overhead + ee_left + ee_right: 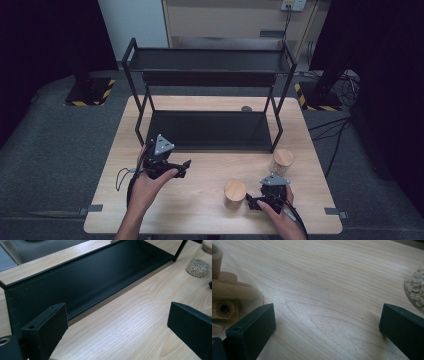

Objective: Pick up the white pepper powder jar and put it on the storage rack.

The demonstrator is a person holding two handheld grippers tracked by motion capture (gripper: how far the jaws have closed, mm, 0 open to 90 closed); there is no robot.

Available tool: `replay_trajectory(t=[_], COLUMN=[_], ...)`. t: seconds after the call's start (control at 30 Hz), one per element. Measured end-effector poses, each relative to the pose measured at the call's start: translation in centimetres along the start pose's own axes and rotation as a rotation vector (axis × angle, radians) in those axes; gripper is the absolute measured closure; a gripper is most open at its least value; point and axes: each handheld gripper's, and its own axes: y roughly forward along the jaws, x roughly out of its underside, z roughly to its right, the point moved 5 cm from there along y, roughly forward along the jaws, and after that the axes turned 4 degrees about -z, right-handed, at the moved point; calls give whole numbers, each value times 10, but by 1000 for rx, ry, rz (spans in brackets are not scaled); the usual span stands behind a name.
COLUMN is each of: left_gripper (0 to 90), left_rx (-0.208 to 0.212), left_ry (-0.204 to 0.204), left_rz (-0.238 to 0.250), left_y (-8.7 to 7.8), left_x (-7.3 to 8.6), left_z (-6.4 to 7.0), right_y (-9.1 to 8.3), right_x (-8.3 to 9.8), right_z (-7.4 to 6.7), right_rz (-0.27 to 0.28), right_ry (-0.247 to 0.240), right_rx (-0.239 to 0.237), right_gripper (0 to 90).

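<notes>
Your table (210, 210) is pale wood with a straight grain and square edges, standing on grey carpet. Its far half carries a black metal rack (207, 85) of two tiers; the lower shelf (82, 282) is a shallow matte tray with a low lip, and its front edge runs across the table ahead of your left gripper (172, 167). From that lip to the near edge the wood lies open, broken only at the right by two jars.

The farther jar (282, 161) is clear glass with a round wooden lid, standing just beside the rack's right front leg; pale grains fill its base (198, 268). The nearer jar (235, 194) has the same flat wooden lid and holds tan, tube-shaped pieces (223, 305); it stands just left of your right gripper (254, 201).

Your left gripper sits low over the table near the shelf's left end, jaws spread wide with bare wood between them. Your right gripper, close to the near edge, is likewise parted and empty, with the nearer jar just beyond its left jaw.
</notes>
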Motion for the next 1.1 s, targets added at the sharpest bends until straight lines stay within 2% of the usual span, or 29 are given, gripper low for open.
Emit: replay_trajectory(t=[0.1,0.53,0.8,1.1], left_gripper=[19,18,18,18], left_rx=[-5,-10,-25,-31], left_ry=[7,-31,-39,-73], left_rz=[0,9,14,27], left_y=[-1,-3,-5,-6], left_x=[-1,3,6,11], left_z=[-5,-23,-35,-51], right_y=[0,0,0,0], right_x=[0,0,0,0], right_z=[0,0,0,0], right_rz=[0,0,1,1], right_ry=[0,0,3,4], right_rx=[0,0,1,1], right_gripper=[7,7,8,8])
